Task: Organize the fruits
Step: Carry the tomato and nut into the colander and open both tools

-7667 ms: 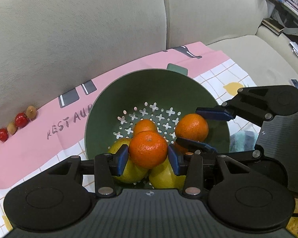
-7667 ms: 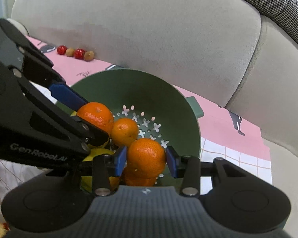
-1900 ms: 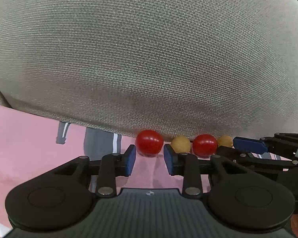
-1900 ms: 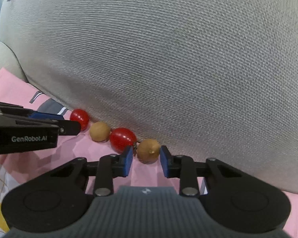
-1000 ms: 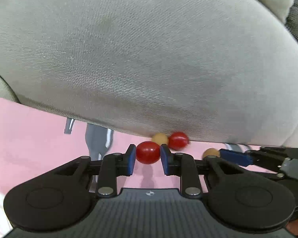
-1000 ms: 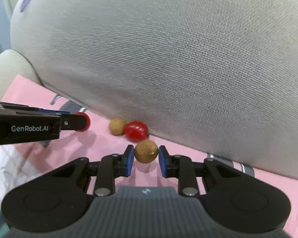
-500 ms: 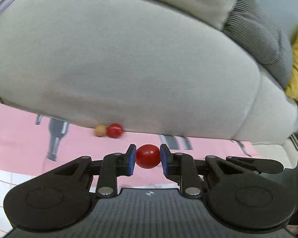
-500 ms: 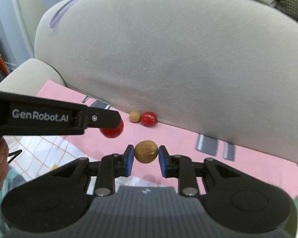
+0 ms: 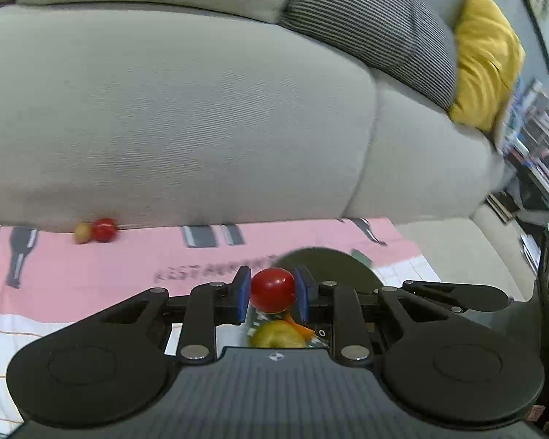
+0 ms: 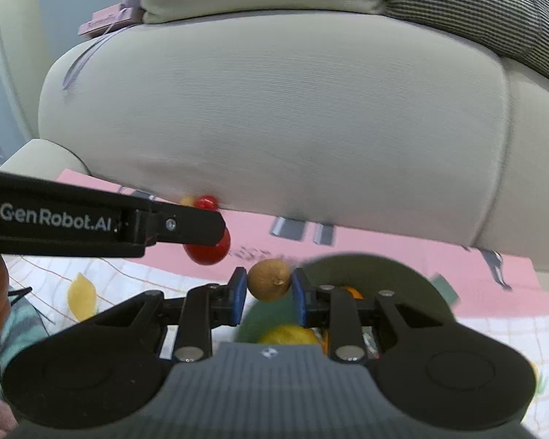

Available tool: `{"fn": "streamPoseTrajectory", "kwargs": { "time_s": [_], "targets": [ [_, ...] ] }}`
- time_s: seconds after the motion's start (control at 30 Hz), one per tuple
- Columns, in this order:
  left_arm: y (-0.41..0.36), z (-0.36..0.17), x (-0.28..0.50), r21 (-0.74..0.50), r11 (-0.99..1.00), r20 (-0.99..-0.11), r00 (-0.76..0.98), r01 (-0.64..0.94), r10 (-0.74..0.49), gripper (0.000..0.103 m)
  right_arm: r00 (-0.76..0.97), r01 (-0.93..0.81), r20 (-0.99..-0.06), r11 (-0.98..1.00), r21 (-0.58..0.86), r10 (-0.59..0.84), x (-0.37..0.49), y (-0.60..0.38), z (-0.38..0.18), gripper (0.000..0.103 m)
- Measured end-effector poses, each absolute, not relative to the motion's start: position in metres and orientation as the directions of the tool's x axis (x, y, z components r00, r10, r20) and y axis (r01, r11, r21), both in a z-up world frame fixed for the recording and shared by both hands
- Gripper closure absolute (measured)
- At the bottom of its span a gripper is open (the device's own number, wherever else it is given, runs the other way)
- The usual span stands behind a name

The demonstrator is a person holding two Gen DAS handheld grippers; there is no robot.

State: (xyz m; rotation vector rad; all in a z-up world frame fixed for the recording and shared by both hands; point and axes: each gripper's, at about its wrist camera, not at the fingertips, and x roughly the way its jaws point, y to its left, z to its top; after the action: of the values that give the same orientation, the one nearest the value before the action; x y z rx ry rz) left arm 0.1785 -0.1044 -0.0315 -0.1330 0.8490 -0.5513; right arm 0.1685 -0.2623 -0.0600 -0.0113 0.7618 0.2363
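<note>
A red cherry tomato is clamped in the left hand-held gripper, and a brown fruit in the right hand-held gripper, both held above the green colander on the pink cloth against the sofa.

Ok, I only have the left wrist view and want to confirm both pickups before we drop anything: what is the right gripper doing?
Observer: The right gripper is shut on a brown fruit.
Operator: Is it near the bowl?
Observer: The green bowl sits just beyond its fingers, with an orange and a yellow fruit showing inside.
Operator: Anything beside my cloth on the left?
Observer: A teal striped fabric lies at the left edge of the right wrist view.
</note>
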Motion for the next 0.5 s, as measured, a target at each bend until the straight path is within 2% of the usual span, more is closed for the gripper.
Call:
{"fn": "streamPoseTrajectory", "kwargs": {
  "time_s": [0.5],
  "targets": [
    [-0.165, -0.062, 0.155, -0.241, 0.813, -0.769, 0.407, 0.530, -0.493, 0.075, 0.667, -0.130, -0.733, 0.989, 0.066, 0.136, 0.141, -0.315, -0.086, 0.080]
  ]
}}
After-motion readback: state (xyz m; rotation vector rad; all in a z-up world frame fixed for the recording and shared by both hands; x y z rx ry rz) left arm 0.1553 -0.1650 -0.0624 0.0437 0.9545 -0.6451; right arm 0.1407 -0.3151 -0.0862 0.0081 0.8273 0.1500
